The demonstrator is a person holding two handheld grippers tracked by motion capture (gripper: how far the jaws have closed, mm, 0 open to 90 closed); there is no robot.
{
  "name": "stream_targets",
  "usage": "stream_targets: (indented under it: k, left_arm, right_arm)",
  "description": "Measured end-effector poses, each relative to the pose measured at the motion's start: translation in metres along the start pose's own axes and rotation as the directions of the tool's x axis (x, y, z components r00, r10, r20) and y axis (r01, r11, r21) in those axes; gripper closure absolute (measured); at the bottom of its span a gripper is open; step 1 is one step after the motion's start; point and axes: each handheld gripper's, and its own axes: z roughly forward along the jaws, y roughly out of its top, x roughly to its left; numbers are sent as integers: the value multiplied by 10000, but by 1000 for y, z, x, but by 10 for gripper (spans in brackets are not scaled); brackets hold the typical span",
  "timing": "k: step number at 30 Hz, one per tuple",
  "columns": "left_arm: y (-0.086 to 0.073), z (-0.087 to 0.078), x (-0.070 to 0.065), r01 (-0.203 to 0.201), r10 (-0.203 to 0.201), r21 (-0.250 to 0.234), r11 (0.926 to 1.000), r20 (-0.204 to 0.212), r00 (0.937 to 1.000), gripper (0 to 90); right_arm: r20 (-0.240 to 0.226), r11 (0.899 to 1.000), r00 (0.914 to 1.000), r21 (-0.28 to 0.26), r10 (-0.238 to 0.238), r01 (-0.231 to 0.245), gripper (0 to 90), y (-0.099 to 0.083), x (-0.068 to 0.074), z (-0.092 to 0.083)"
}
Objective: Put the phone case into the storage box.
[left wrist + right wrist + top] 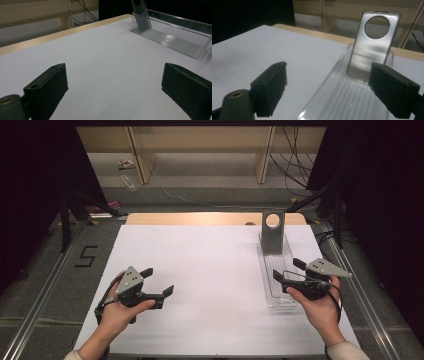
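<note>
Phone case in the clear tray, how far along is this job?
Nothing looks done yet: the phone case stands leaning at the far end of the clear tray, untouched. In hand: the right tongs sit open over the tray, aimed at the case. The left tongs are open and empty. Gripping the case remains.

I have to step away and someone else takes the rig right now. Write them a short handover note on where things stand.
Left tongs: open, holding nothing, over the bare white table at its left side.
Right tongs: open, holding nothing, at the near end of the clear tray, not gripping it.
Phone case: grey with a round camera hole, standing upright and leaning at the tray's far end.
Done: nothing grasped so far.
Left: the right tongs look best placed to reach the case or tray; the left tongs are free to help.
</note>
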Motion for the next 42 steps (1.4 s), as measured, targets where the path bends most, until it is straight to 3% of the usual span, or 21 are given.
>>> stream_targets:
  k: [27, 42]
  left_arm:
    - [-1, 0, 1, -5, 5, 51, 10000, -7, 10000, 60]
    - [-2, 1, 1, 21, -22, 83, 10000, 12, 10000, 60]
  right_arm:
    - [-217, 9991, 9990, 177, -388, 392, 162, -16, 7, -10]
    - [-168, 9993, 9992, 116, -353, 355, 163, -18, 5, -11]
